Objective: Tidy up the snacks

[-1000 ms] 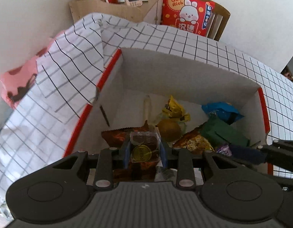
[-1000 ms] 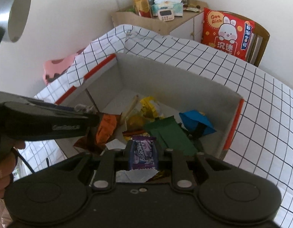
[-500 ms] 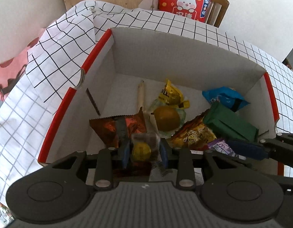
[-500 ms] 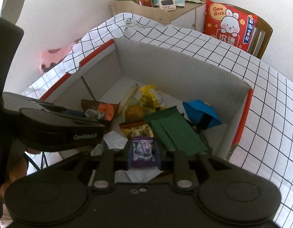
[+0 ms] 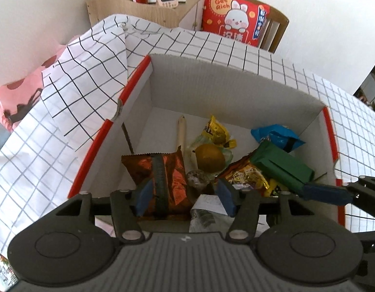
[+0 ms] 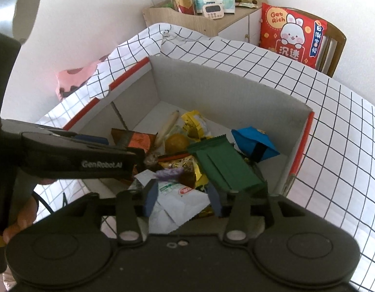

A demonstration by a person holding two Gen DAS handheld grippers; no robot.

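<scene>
Home room, lived-in. Checked cloth [image 5: 95,77] on the table, wooden cabinet [image 6: 211,22] with tissue box [image 6: 215,0] and timer [image 6: 213,8]. Red rabbit cushion [image 6: 292,34] on a wooden chair [image 6: 333,41].

A white cloth with a thin black grid [image 5: 211,48] covers the whole surface, rumpled into a loose fold at the far left corner, where it laps onto the rim of a box. On the cloth sits that box — a white cardboard box [image 5: 236,90] with red edges along its side walls, open at the top. Its floor carries a heap of wrapped snacks: an orange-brown packet [image 5: 168,170] at the near left, a green packet [image 6: 223,168] lying over others toward the right, a blue packet [image 6: 253,143] by the right wall, and a yellow one [image 5: 215,131] farther back.
</scene>
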